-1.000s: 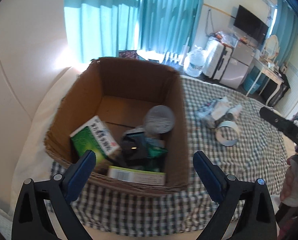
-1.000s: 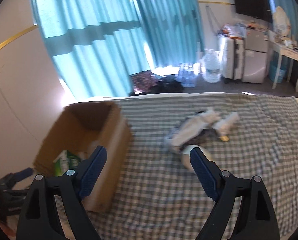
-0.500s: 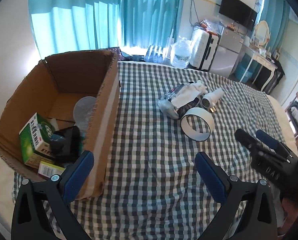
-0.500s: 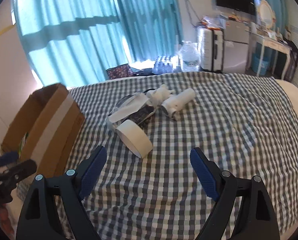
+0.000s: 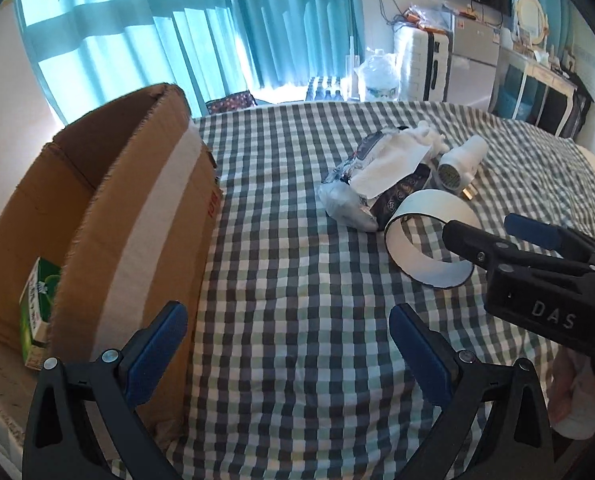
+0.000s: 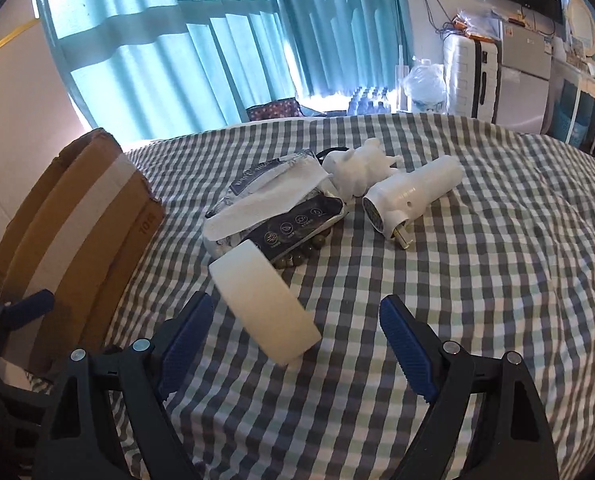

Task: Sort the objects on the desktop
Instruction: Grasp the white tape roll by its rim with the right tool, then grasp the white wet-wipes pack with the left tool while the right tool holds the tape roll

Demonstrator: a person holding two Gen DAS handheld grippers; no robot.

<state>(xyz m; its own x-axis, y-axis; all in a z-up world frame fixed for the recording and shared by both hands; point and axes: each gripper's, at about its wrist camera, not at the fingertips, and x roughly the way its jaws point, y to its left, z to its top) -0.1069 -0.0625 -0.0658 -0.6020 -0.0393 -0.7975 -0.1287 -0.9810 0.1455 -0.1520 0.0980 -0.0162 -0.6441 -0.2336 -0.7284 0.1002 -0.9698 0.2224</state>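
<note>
A white tape ring (image 6: 263,298) lies on the checked cloth (image 6: 477,280), just ahead of my open, empty right gripper (image 6: 293,344). Behind it lie a foil packet (image 6: 273,208) with a white paper on it, brown beads (image 6: 301,254), a small white figure (image 6: 357,168) and a white cylinder device (image 6: 413,196). In the left wrist view the ring (image 5: 429,240) sits at centre right, with the right gripper (image 5: 509,240) reaching beside it. My left gripper (image 5: 289,344) is open and empty beside the cardboard box (image 5: 109,240), which holds a green carton (image 5: 37,312).
The box (image 6: 69,232) stands at the cloth's left edge. Teal curtains (image 6: 197,40), a water jug (image 6: 423,84), a suitcase (image 6: 473,76) and a desk (image 5: 545,92) stand beyond the far edge. A hand (image 5: 577,400) holds the right gripper.
Both grippers have swung right, away from the box and toward the loose objects. The right gripper has closed in on the tape ring. Both stay open.
</note>
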